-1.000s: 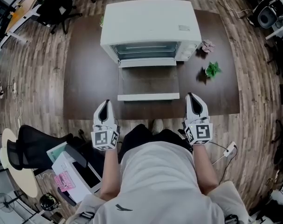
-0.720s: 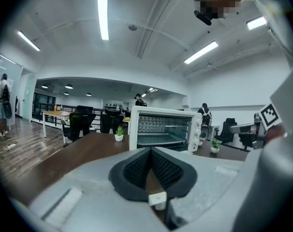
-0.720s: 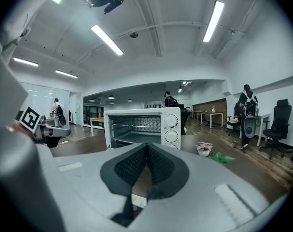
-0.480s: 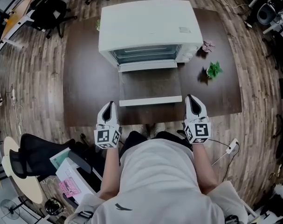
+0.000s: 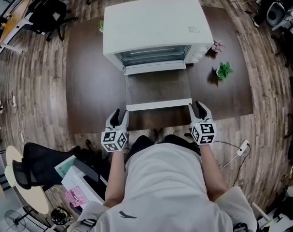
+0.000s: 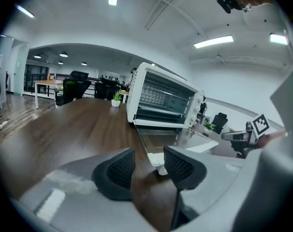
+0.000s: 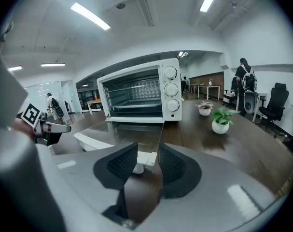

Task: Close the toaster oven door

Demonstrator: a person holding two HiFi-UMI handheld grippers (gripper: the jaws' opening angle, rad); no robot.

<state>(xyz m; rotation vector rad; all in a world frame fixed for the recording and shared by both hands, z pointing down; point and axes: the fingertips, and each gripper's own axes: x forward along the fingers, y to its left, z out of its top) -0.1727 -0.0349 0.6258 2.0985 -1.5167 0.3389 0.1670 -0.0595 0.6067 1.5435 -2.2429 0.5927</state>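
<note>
A white toaster oven (image 5: 156,25) stands at the back of the dark wooden table (image 5: 93,81). Its glass door (image 5: 157,87) lies folded down flat toward me, with the white handle (image 5: 158,104) along the near edge. My left gripper (image 5: 119,116) is at the handle's left end, and in the left gripper view the handle corner (image 6: 157,159) shows between the opening jaws of that gripper (image 6: 149,163). My right gripper (image 5: 198,109) is at the handle's right end. Its jaws are opening too, with the handle end (image 7: 146,157) in the gap of the right gripper (image 7: 146,164). No pad presses on the handle.
Right of the oven stand a small green potted plant (image 5: 225,71) and a pink one (image 5: 217,46). A black office chair (image 5: 40,161) and boxes (image 5: 81,182) are on the floor at my left. A person's torso fills the bottom of the head view.
Both grippers have moved forward and a little inward to the two ends of the door handle. Their jaws, shut before, now stand apart.
</note>
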